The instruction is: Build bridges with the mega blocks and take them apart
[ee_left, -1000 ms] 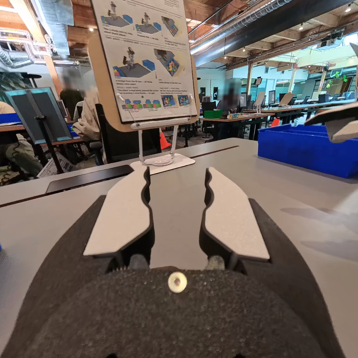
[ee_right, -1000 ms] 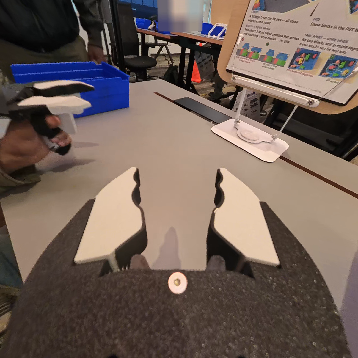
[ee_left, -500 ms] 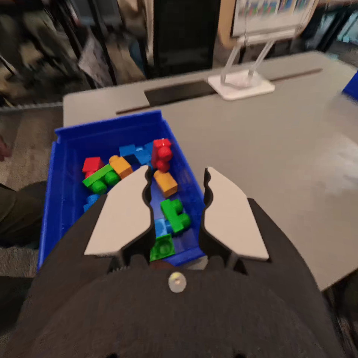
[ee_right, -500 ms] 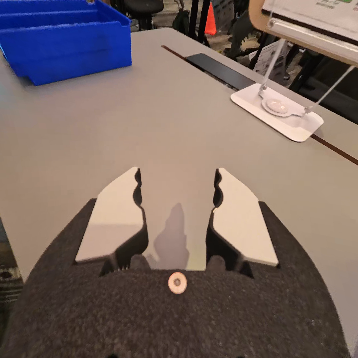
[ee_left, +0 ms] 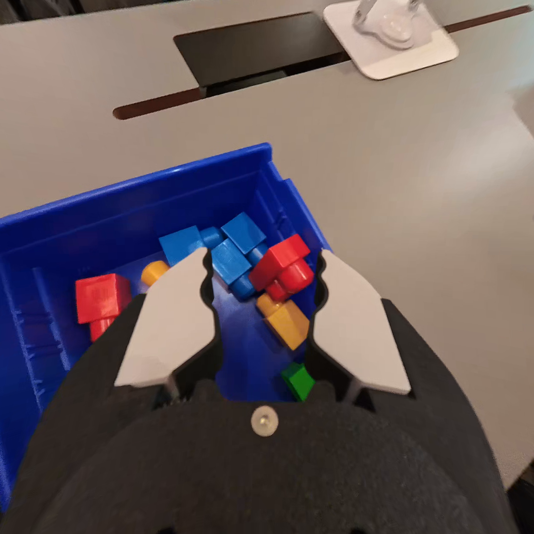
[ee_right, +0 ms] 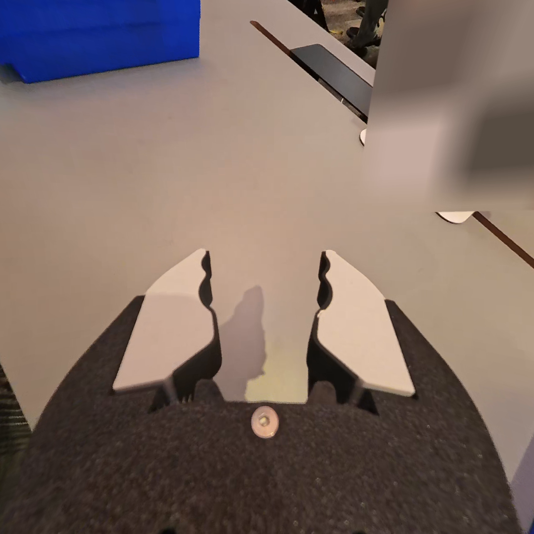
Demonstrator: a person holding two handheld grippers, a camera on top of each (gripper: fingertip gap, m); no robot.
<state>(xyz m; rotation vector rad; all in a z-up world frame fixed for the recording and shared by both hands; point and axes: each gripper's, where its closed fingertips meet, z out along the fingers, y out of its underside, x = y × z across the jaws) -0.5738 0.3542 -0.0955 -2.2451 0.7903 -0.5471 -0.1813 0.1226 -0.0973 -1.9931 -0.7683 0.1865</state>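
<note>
In the left wrist view a blue bin holds several loose mega blocks: blue blocks, a red block near the right wall, a yellow block, a green block, a second red block at the left and a yellow stud. My left gripper is open and empty, held over the bin with the blue and red blocks between its fingers. My right gripper is open and empty above bare grey table.
A white stand base and a dark slot cover lie on the table beyond the bin. In the right wrist view a blue bin sits at the far left, and the dark slot cover at the far right.
My left gripper has swung down from facing the room and has closed in over the bin of blocks. My right gripper has tilted down toward the table; the left hand has left its view.
</note>
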